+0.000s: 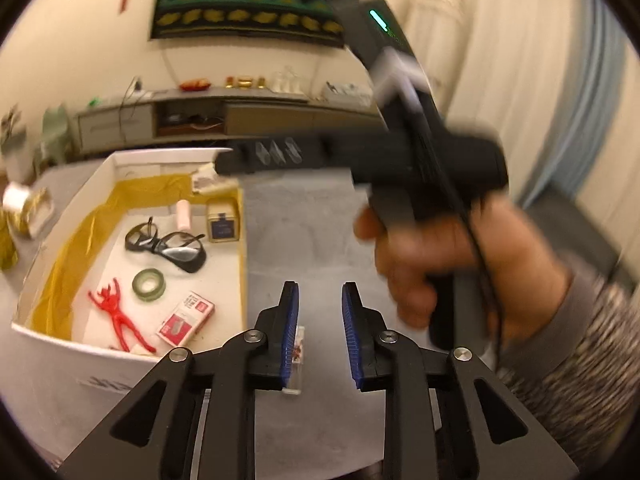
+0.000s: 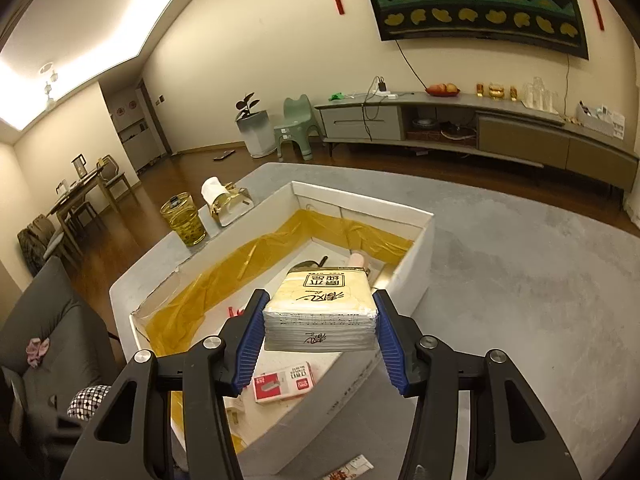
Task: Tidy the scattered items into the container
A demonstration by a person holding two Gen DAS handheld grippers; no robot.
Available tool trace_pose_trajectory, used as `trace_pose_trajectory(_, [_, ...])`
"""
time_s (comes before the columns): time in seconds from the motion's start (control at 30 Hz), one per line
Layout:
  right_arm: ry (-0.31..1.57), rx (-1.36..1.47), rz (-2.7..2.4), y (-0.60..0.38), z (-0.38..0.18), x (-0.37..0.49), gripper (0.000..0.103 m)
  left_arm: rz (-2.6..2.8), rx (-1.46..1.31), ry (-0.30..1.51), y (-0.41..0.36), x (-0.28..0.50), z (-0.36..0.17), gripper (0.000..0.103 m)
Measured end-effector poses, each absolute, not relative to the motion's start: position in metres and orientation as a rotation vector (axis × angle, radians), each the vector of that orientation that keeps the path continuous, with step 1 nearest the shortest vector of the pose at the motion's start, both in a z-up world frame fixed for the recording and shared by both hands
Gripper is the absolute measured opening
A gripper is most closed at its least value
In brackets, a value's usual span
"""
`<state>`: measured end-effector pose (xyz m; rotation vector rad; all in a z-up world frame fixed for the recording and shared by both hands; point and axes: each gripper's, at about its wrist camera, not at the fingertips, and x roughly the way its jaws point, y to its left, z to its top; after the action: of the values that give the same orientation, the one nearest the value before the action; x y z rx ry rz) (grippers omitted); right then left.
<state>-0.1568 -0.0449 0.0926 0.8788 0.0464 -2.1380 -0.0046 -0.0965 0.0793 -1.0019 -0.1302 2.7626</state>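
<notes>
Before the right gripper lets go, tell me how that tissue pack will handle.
The tissue pack looks soft: it probably gives under the right gripper. Its glossy wrap may be slippery. It seems light and flat-sided, so it should land in the white box without rolling.

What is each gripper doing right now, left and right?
Left gripper: open, pads gripping nothing; a small clear plastic packet lies beside its left finger.
Right gripper: closed on a cream plastic-wrapped tissue pack, above the white cardboard box.
</notes>
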Motion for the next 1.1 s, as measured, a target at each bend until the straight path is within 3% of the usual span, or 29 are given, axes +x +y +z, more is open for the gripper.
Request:
trace_pose_trajectory(0.3, [0.031,0.900,-2.087,-0.030,0.099,-0.172,0.054,2.691,-1.201,0.042,-0.064,-0.038,0.021,0.027])
trace_pose_trajectory(0.6, [0.056,0.923,-2.020,-0.037,0.090,-0.164,0.054,2.642,-1.407,0.051,-0.062,-0.062,-0.037,0.026])
trace_pose_trajectory(0.67, [0.050,0.925,-2.019,-0.036,0.090,-0.165,0.054,2.653,-1.383,0.071,-0.061,-0.062,-0.037,0.021])
trace_pose_trajectory(0.7, [0.047,0.927,-2.018,-0.035,0.090,-0.165,0.054,2.652,-1.385,0.065,-0.062,-0.062,-0.037,0.009])
trace_pose_trajectory(0.73, [0.047,0.927,-2.020,-0.035,0.091,-0.165,0.054,2.649,-1.386,0.051,-0.063,-0.062,-0.037,0.005])
trace_pose_trajectory(1.1, [0.040,0.904,-2.037,-0.036,0.100,-0.159,0.054,2.740,-1.163,-0.068,-0.075,-0.035,0.051,0.002])
